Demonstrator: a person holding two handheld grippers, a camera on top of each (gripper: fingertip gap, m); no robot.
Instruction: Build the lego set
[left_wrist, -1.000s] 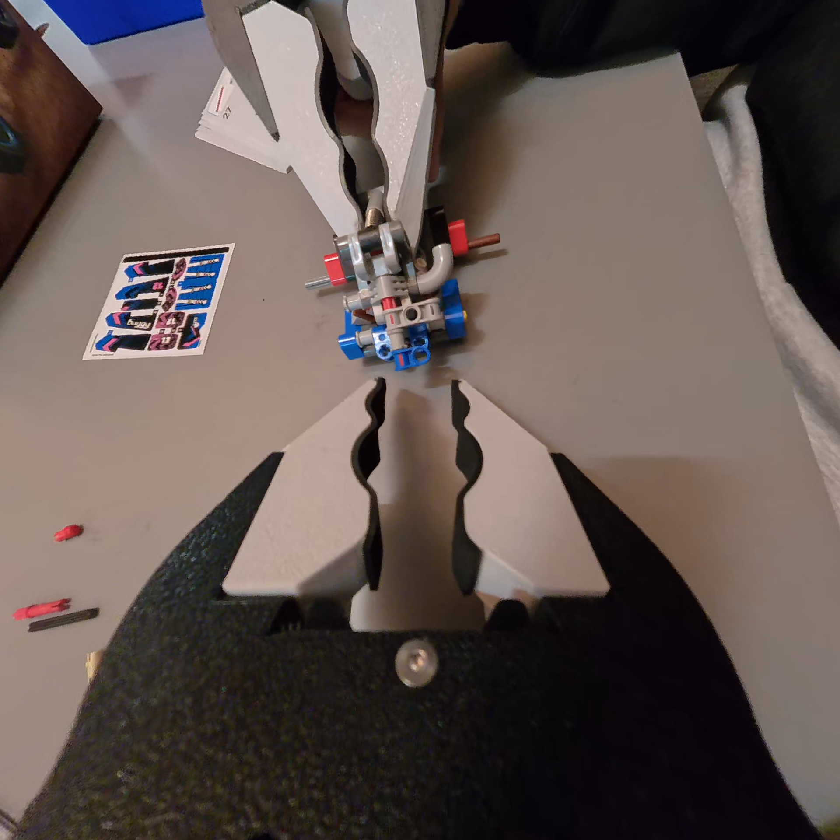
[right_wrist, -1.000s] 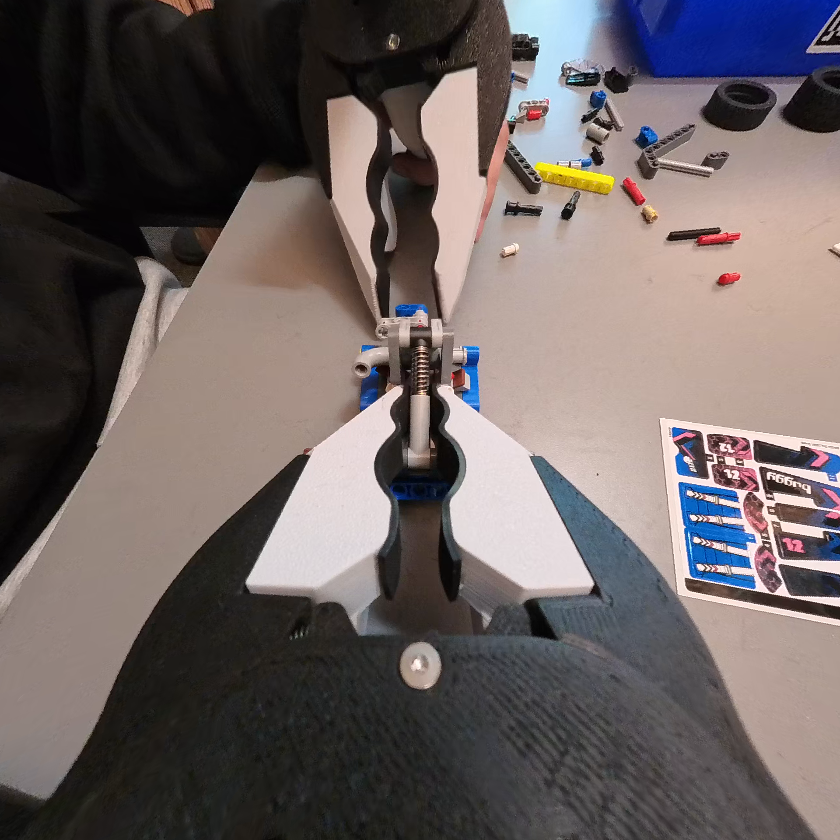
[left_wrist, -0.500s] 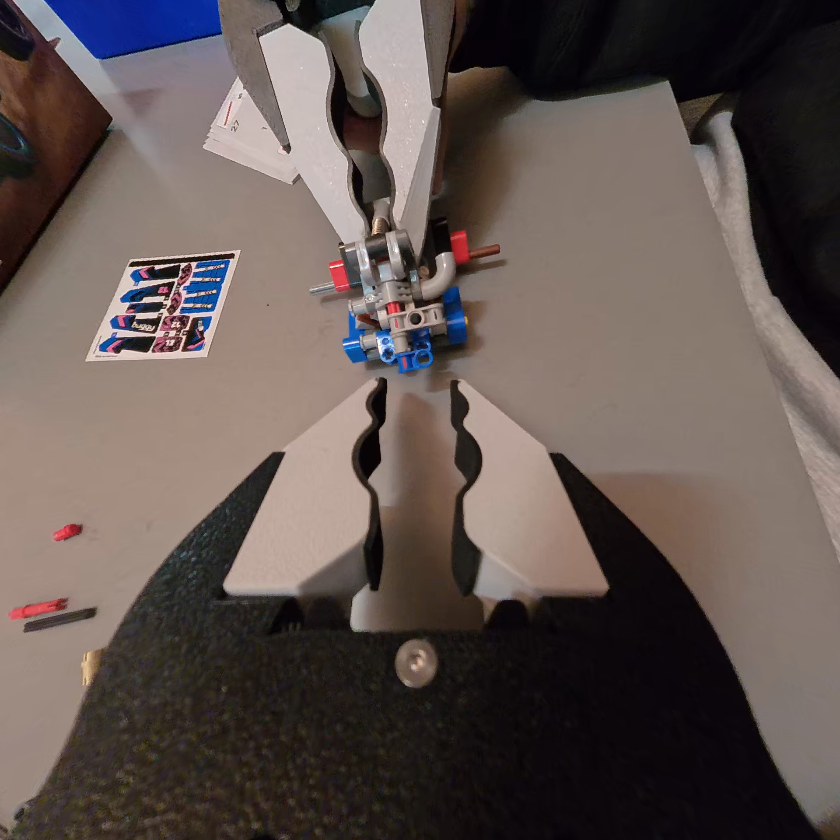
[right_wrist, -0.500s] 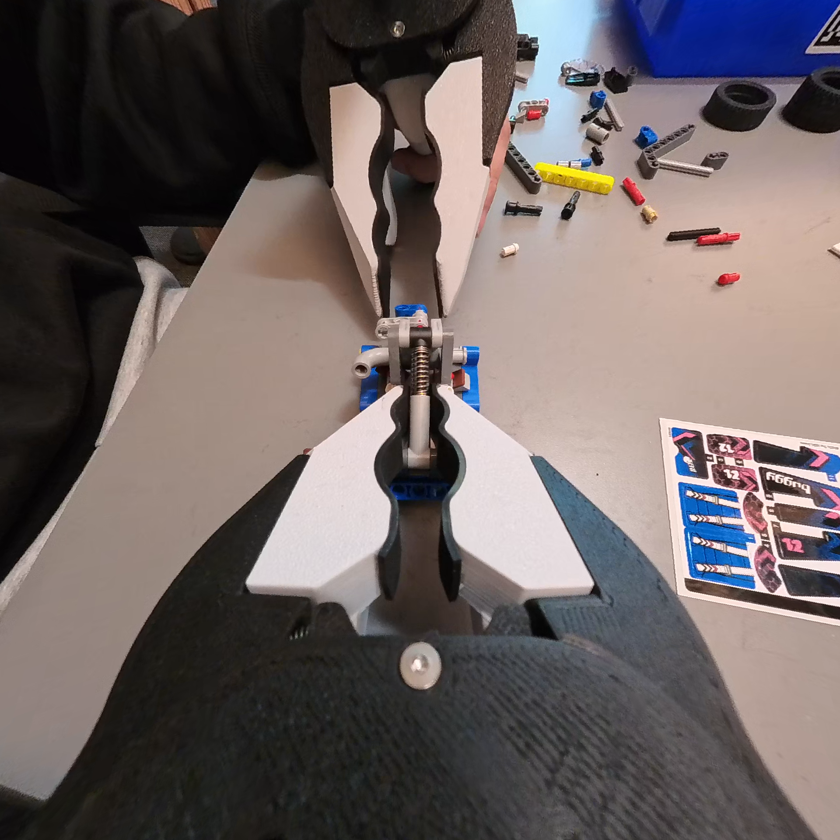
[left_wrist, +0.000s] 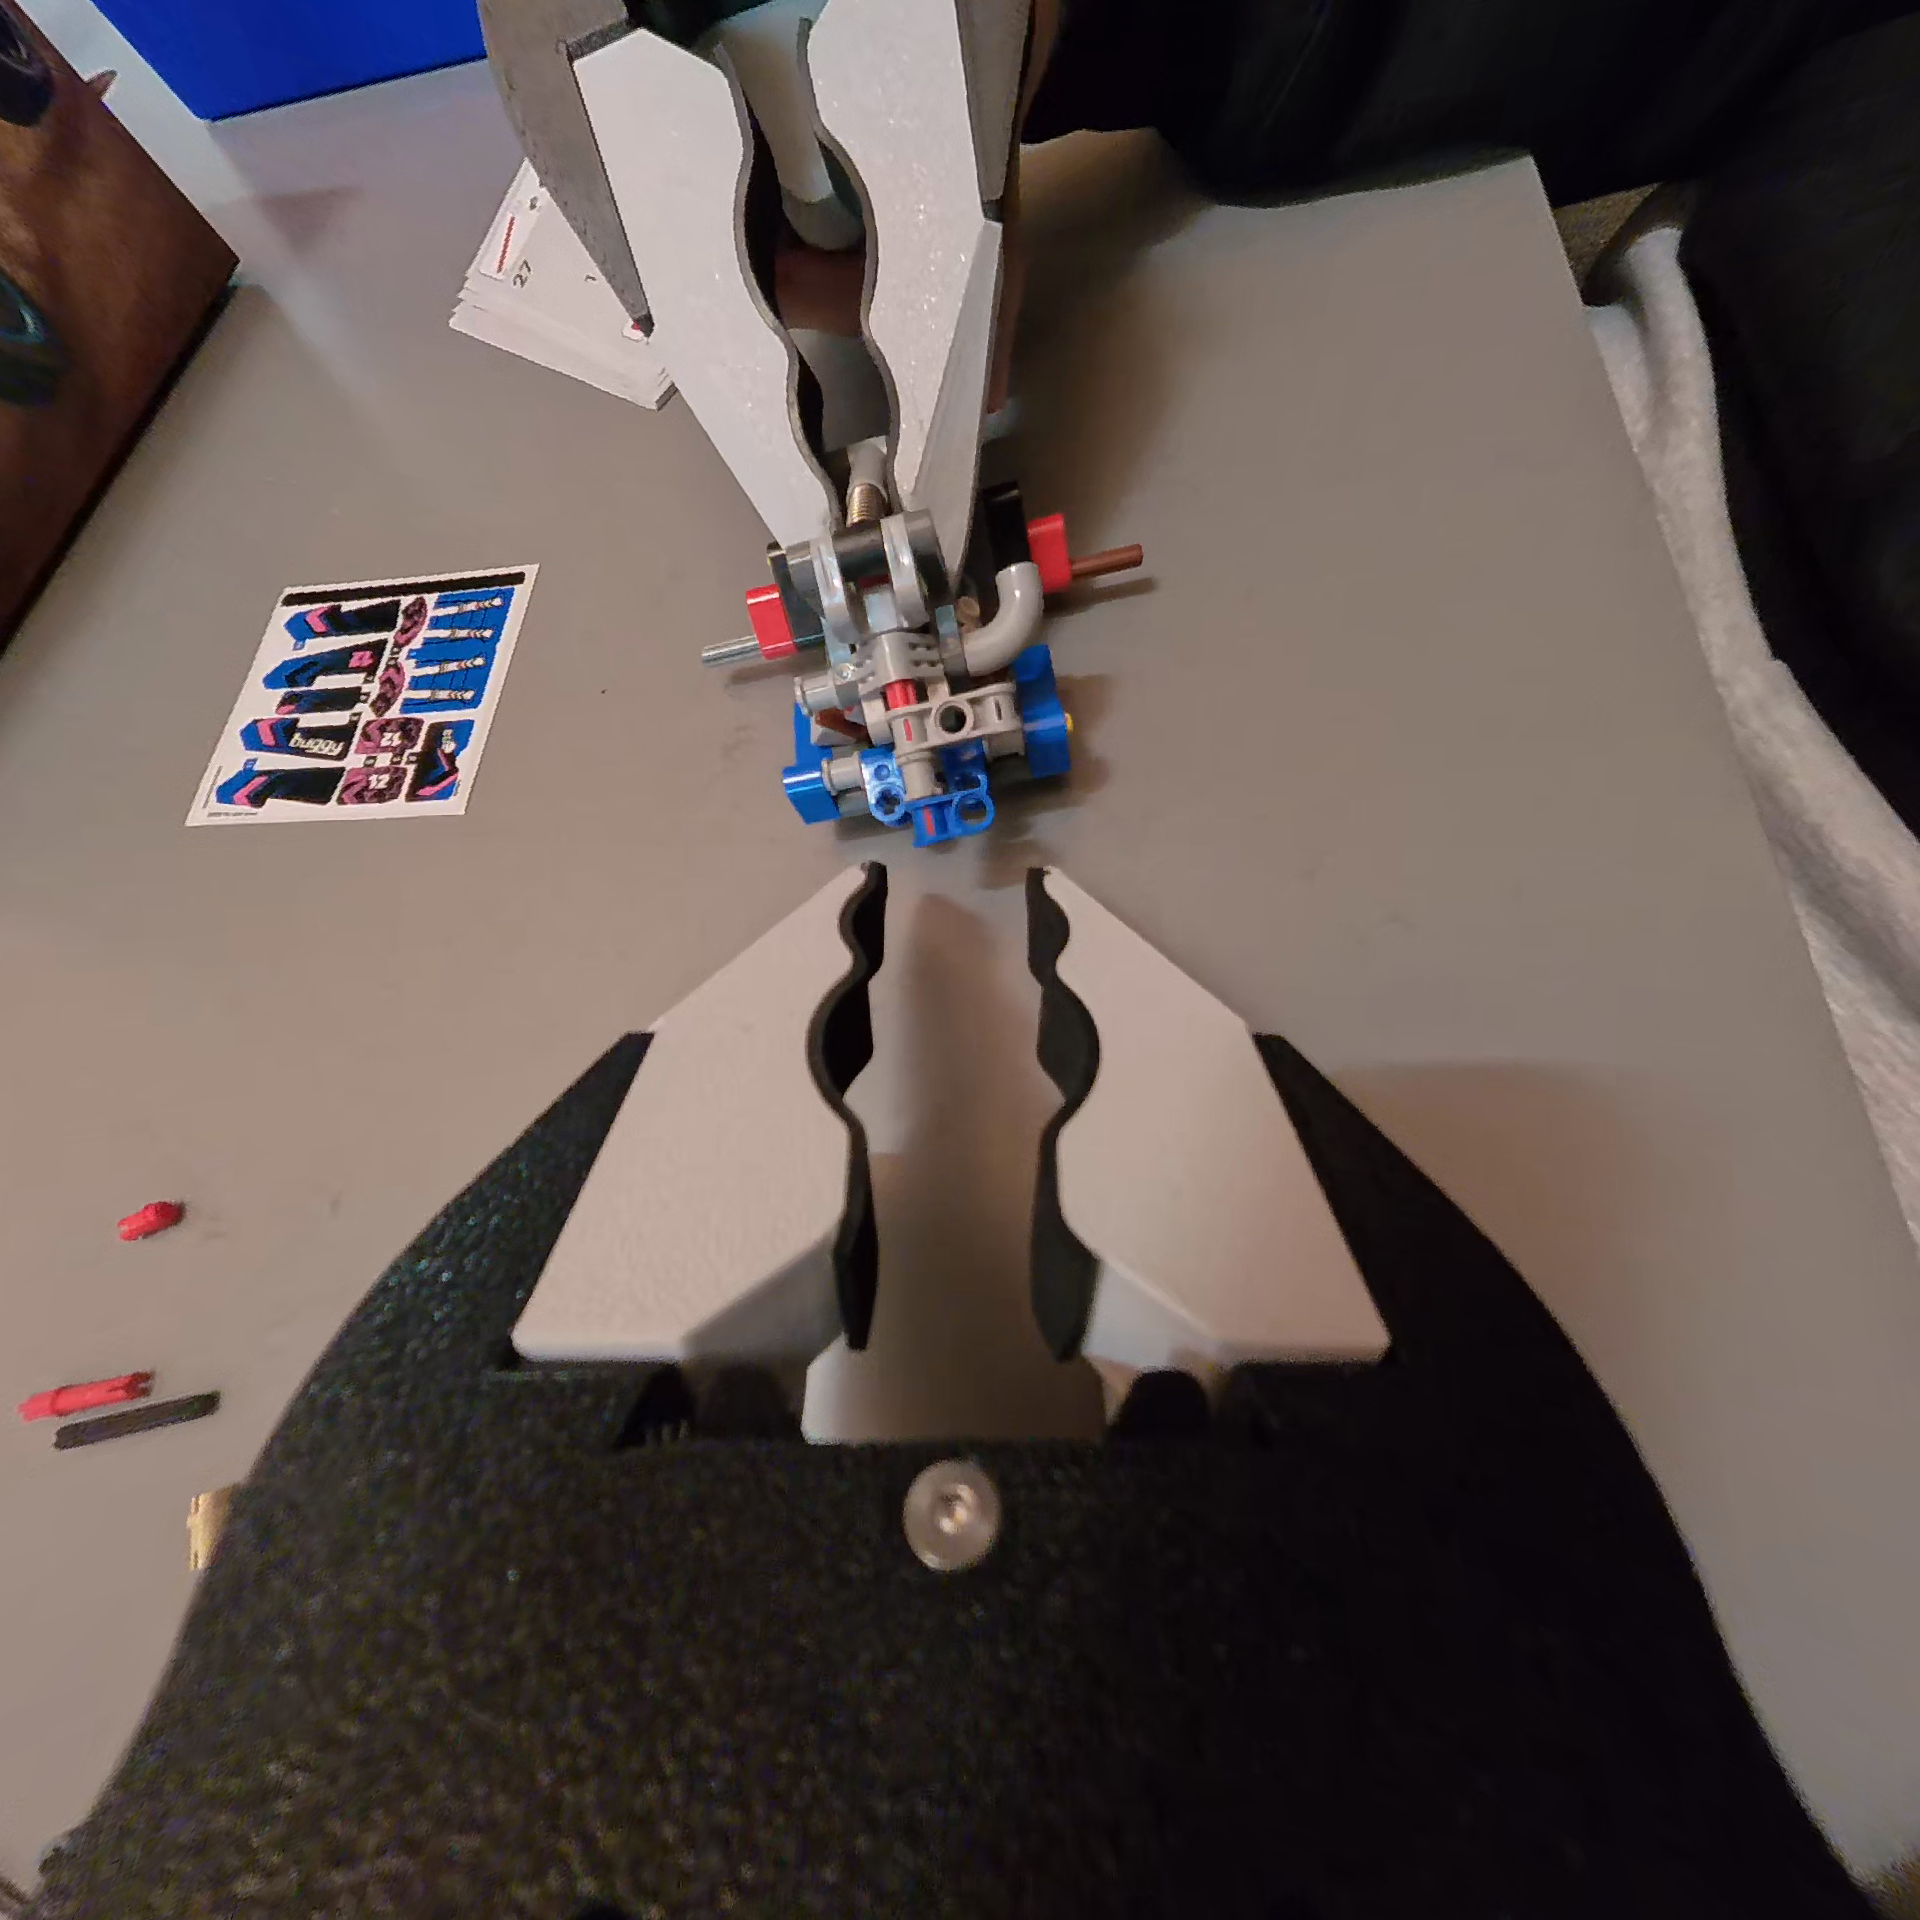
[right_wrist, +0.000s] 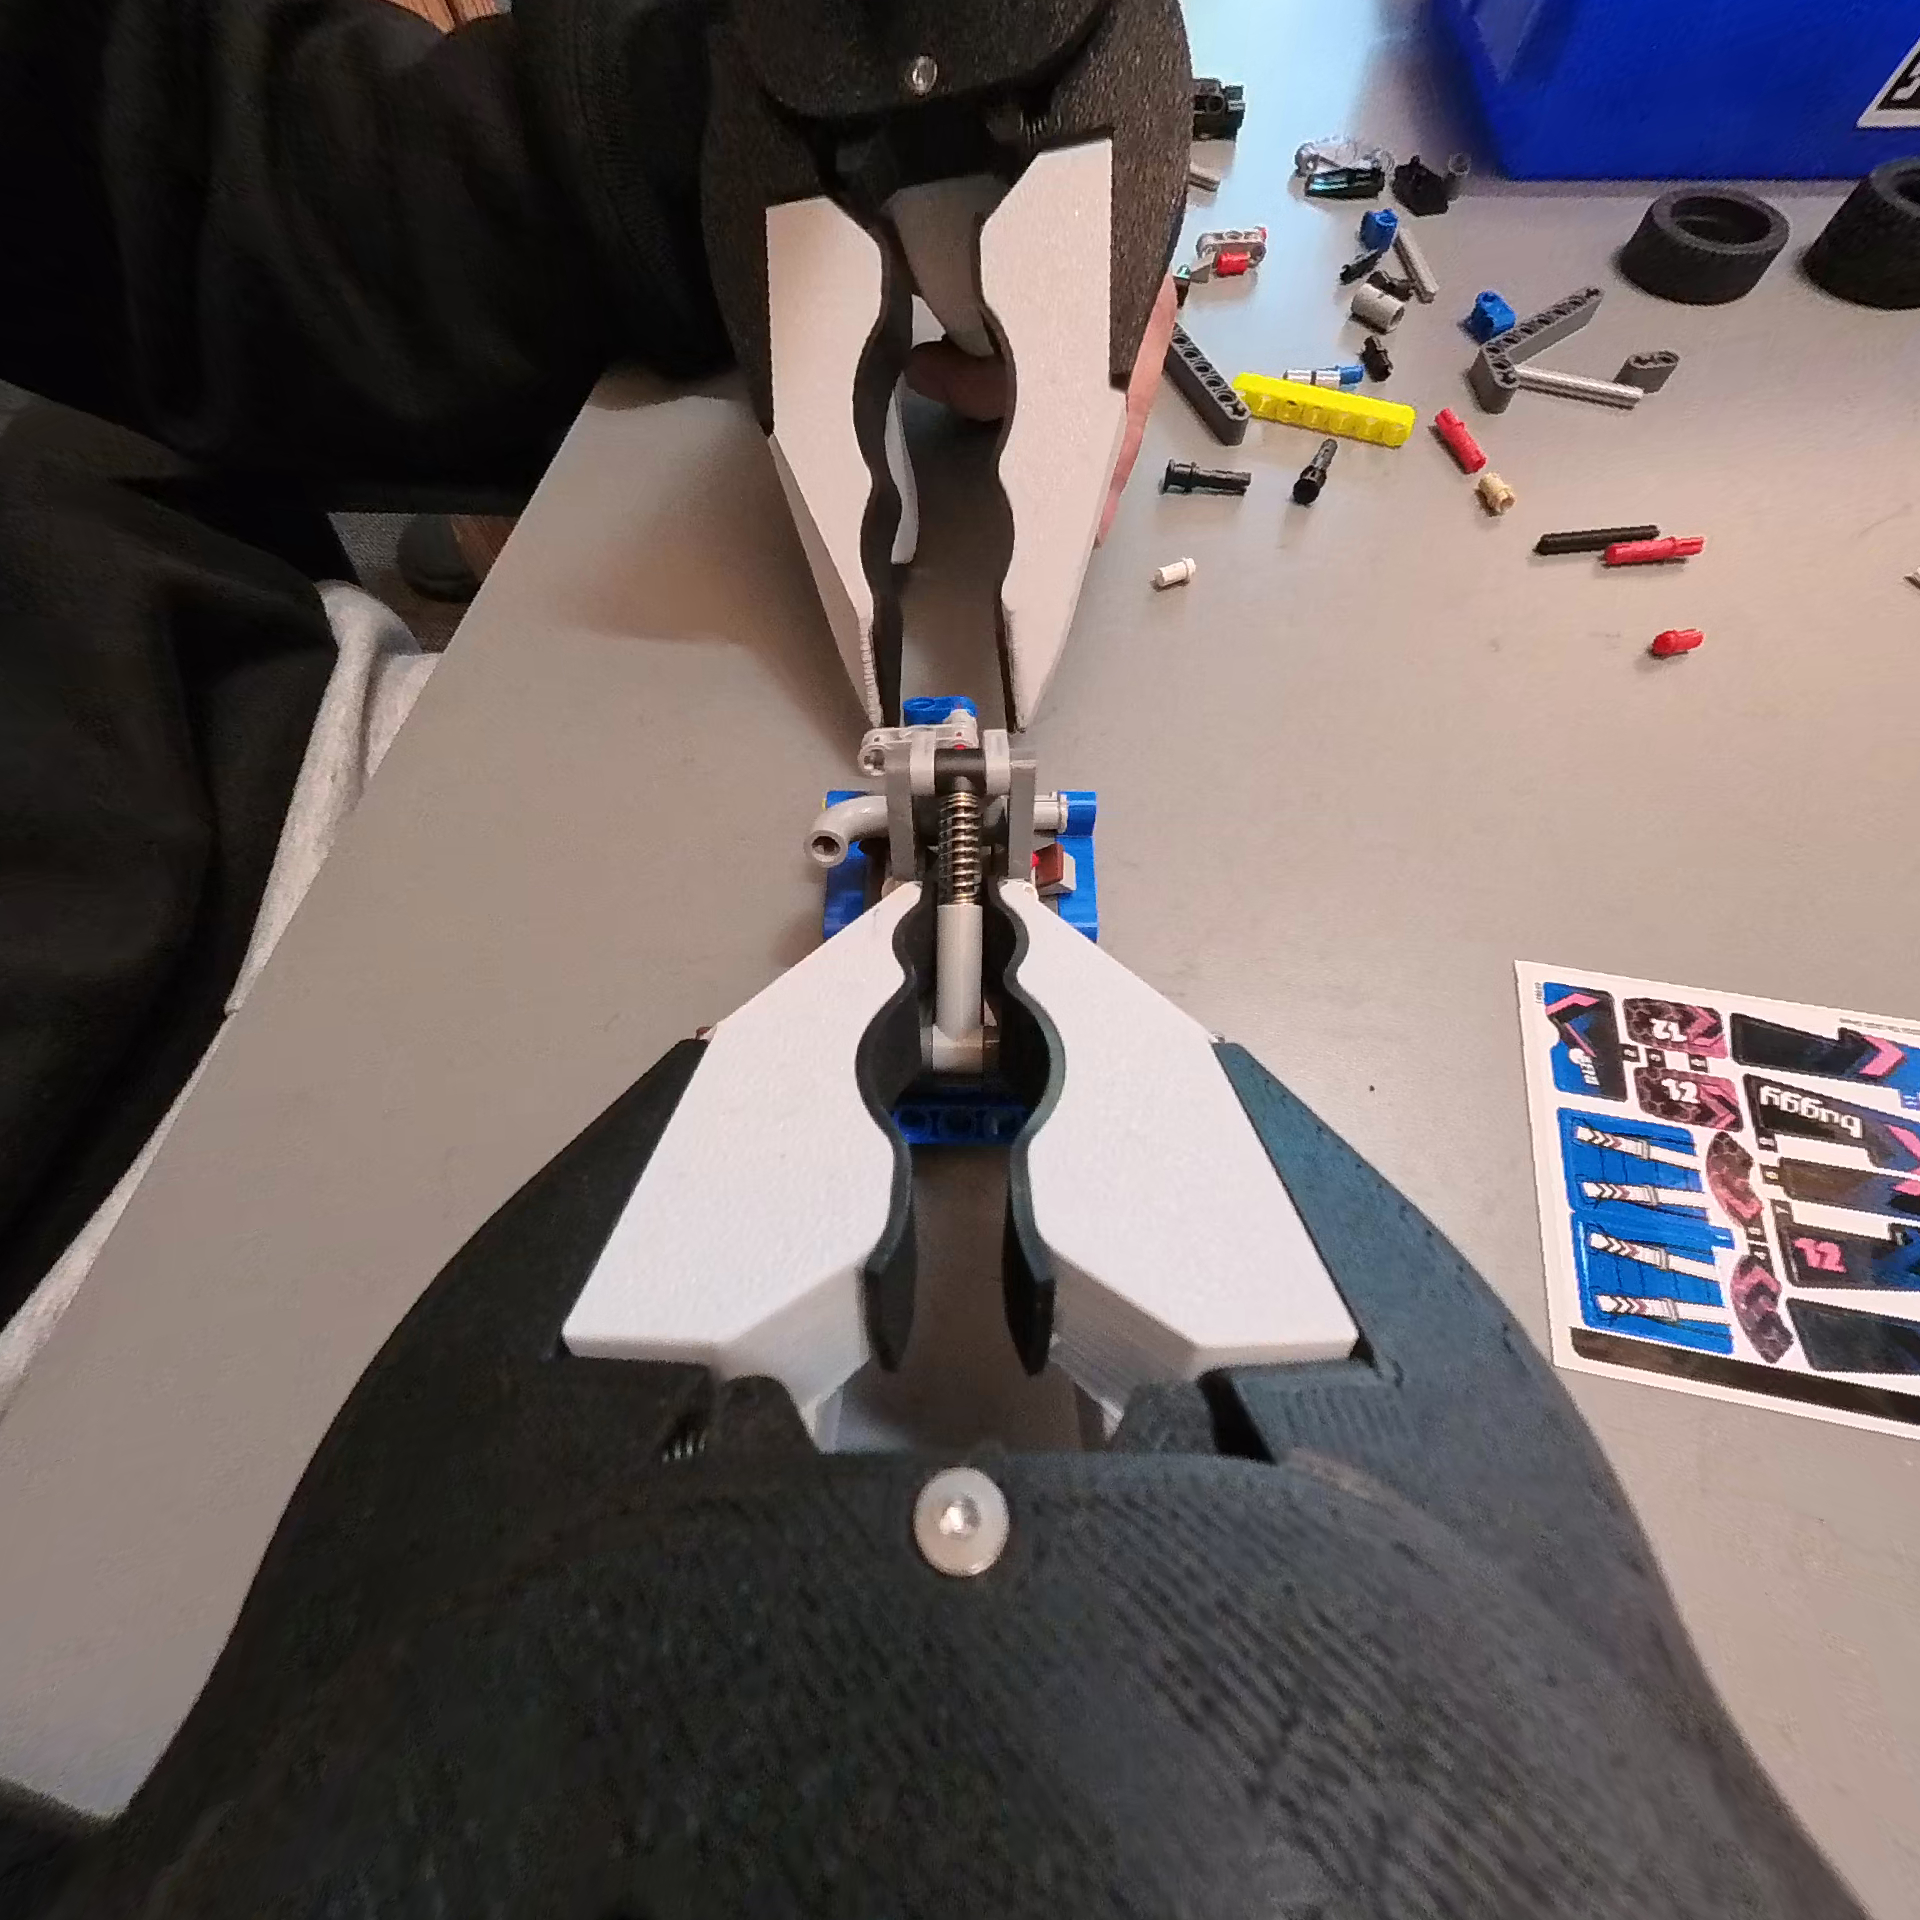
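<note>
Right tongs (right_wrist: 961, 914) are clamping the lego assembly (left_wrist: 914, 686) by its shock absorber mid-surface (left_wrist: 1351, 727), left tongs (left_wrist: 951, 883) are gaping empty beside it; the next move probably calls for fetching a loose part.

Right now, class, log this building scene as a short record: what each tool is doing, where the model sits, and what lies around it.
left tool: open, empty, just short of the model
right tool: shut on the lego assembly's grey shock absorber
lego assembly: blue and grey, on the grey table
sticker sheet: flat on the table
loose parts: scattered beyond the left tool
tyres: by the blue bin
</note>
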